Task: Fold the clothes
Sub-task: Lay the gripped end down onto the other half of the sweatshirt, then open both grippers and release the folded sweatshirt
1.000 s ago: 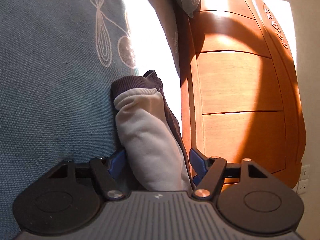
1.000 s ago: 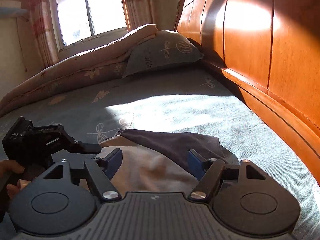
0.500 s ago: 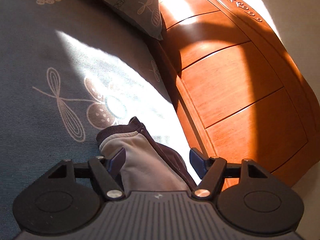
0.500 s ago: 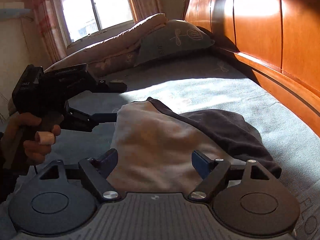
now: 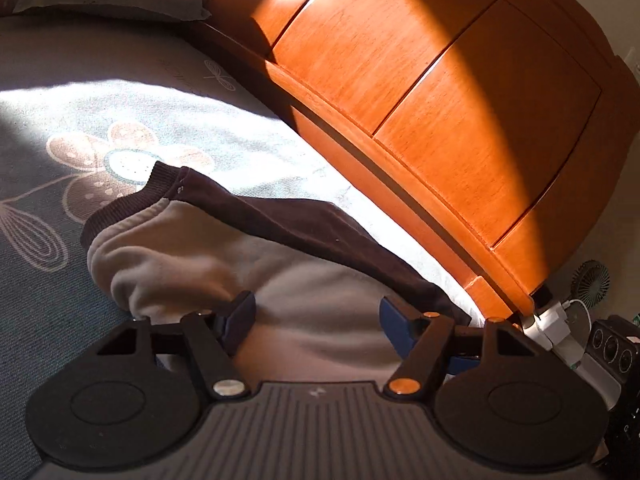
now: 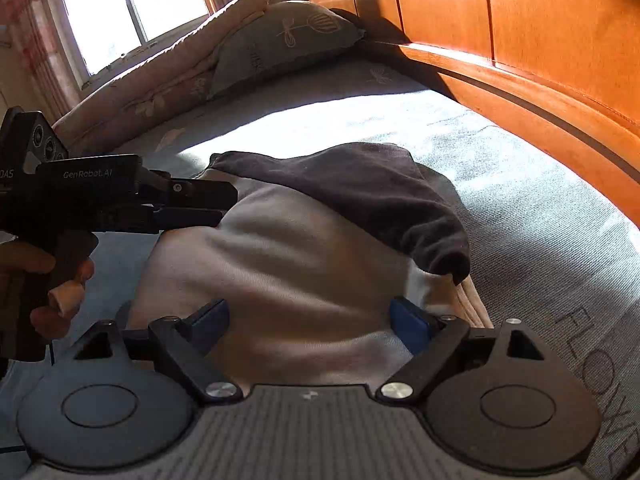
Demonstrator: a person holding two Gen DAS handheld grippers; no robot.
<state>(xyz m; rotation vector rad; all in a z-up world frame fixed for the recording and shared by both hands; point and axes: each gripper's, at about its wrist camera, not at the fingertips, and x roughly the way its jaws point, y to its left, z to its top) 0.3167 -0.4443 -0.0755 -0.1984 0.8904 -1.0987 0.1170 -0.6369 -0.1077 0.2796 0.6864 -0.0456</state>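
A garment with a dark brown outside (image 5: 312, 220) and a pale grey fleece inside (image 5: 224, 256) lies bunched on the blue-grey bed sheet (image 6: 520, 220). My left gripper (image 5: 318, 316) hovers over its grey part, jaws wide apart, cloth between them and no pinch visible. In the right wrist view the left gripper (image 6: 216, 204) comes in from the left at the garment's edge, held by a hand (image 6: 60, 292). My right gripper (image 6: 310, 318) is low over the grey fleece (image 6: 300, 248). Its jaws are opening, with cloth lying between them and the pads not pressing it.
An orange wooden headboard (image 5: 440, 120) runs along the bed's right side. A patterned pillow (image 6: 280, 36) and a rolled quilt (image 6: 160, 80) lie at the far end under a window (image 6: 132, 8). Off the bed are a white plug (image 5: 552, 320) and a small fan (image 5: 590, 284).
The left gripper has rolled back to level and risen, and the garment now lies spread flatter below it. The right gripper has come lower and closer over the cloth, with its jaws wider.
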